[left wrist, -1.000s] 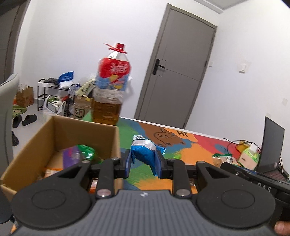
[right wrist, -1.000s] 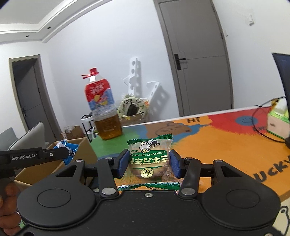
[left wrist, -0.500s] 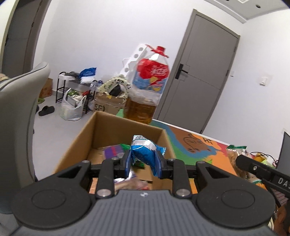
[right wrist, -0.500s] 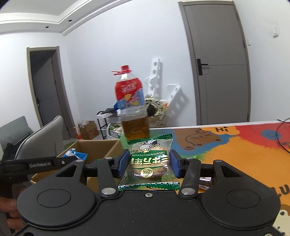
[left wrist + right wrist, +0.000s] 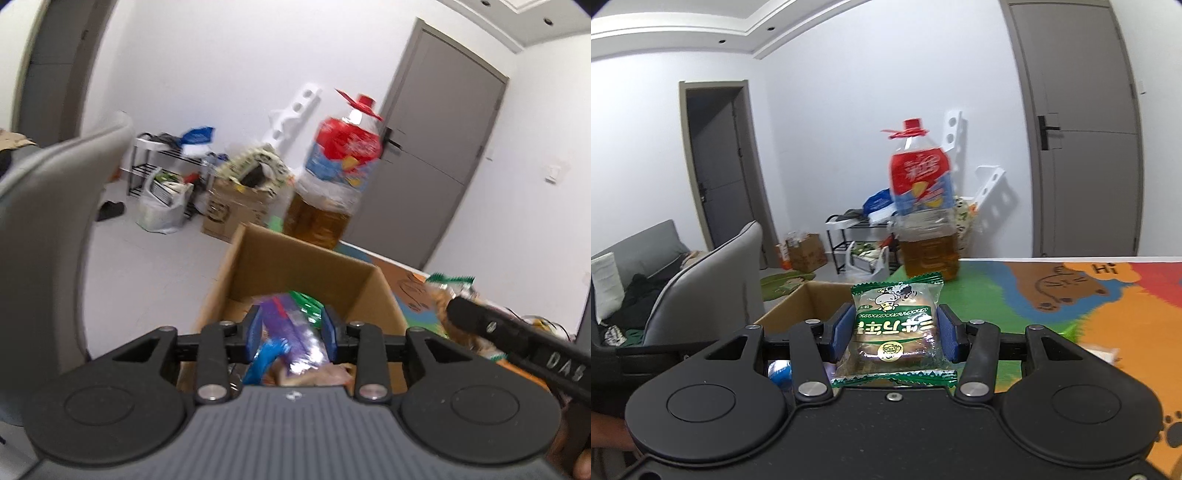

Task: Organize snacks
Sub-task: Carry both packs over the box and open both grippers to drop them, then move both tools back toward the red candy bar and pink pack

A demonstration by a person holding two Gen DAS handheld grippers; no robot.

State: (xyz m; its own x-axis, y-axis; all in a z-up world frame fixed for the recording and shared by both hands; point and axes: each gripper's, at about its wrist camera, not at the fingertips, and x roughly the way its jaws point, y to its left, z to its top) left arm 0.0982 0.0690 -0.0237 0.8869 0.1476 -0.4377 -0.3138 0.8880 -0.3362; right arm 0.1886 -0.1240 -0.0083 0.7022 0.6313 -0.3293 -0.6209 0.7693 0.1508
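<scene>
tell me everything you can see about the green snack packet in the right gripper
The green snack packet is a glossy plastic wrapper with zigzag-cut ends, a cartoon cow, white lettering that reads upside down and a clear window showing a brown cake. It stands upright, sealed, clamped at both sides by the blue pads of the right gripper, held above the table, beside the cardboard box.

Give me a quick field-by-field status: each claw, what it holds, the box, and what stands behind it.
left claw: above the cardboard box, jaws opening; blue snack packet dropping away below the pads
right claw: shut on green-wrapped cake, beside the box
box contents: purple packet, green packet, others blurred
behind box: large oil bottle, upright on the table
left of box: grey chair
</scene>
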